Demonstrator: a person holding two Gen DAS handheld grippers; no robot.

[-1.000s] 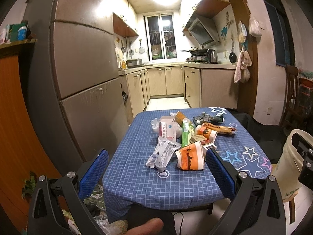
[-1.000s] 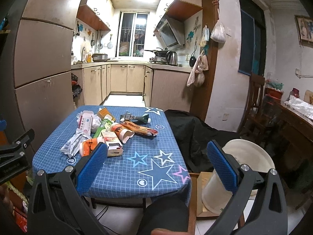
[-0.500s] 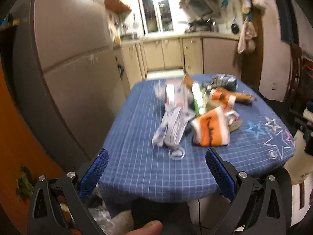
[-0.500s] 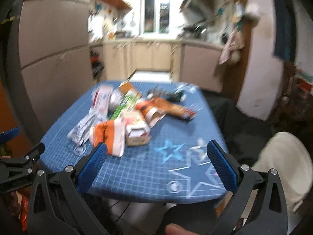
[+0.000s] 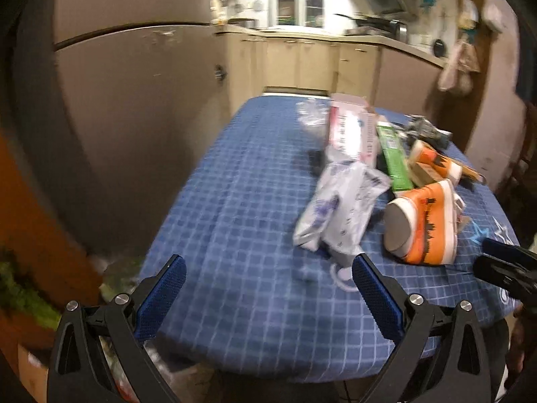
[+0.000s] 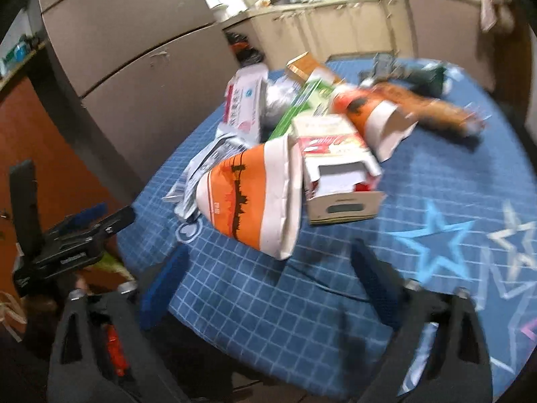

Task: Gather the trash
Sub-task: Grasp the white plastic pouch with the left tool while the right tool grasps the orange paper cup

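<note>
- Two grippers hang over the near edge of the blue table [image 5: 241, 201]: the left gripper [image 5: 268, 288] gapes wide and holds nothing; the right gripper [image 6: 268, 282], jaws just narrowing but well apart, grips nothing either.
- Two orange paper cups lie in the trash pile, the nearer cup [image 6: 248, 198] beyond the right gripper.
- One opened carton [image 6: 335, 164] shows clearly only in the right view, touching that cup.
- One crumpled white wrapper [image 5: 339, 208] lies left of the cup.
</note>
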